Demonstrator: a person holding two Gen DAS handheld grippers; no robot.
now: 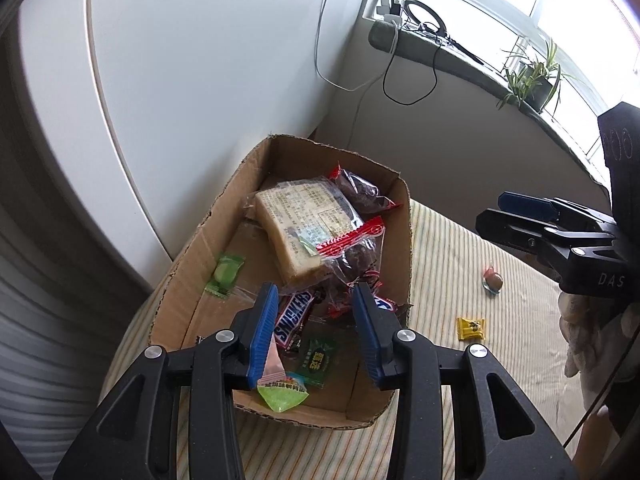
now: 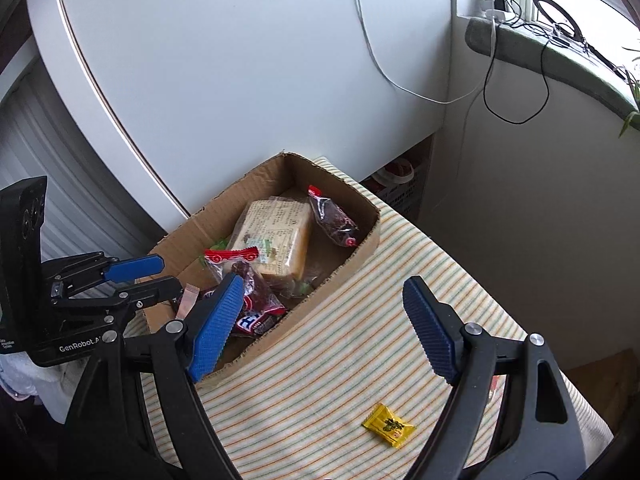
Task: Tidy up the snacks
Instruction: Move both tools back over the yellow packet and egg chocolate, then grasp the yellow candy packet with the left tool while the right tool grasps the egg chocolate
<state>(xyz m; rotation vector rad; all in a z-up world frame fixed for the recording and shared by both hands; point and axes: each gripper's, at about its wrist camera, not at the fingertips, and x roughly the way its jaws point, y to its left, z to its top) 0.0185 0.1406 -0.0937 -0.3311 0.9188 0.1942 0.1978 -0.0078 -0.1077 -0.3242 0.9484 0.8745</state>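
Observation:
A shallow cardboard box point(image 1: 404, 216) sits on a striped cloth and holds several snacks: a wrapped bread slice point(image 1: 304, 228), a Snickers bar point(image 1: 294, 316), red-sealed date packs point(image 1: 352, 240) and a green candy point(image 1: 224, 274). My left gripper point(image 1: 316, 312) is open above the box's near end; a pink-and-green sachet point(image 1: 276, 384) hangs by its left pad. My right gripper point(image 2: 324, 324) is open and empty above the cloth beside the box point(image 2: 340, 276). A yellow candy point(image 2: 388, 426) lies on the cloth below it, and a small round wrapped sweet point(image 1: 494, 280) lies further off.
A white cabinet point(image 1: 180, 60) stands behind the box. A grey windowsill point(image 1: 460, 56) with cables, chargers and a potted plant point(image 1: 536, 76) runs at the right. The striped cloth point(image 2: 320, 380) spreads to the right of the box.

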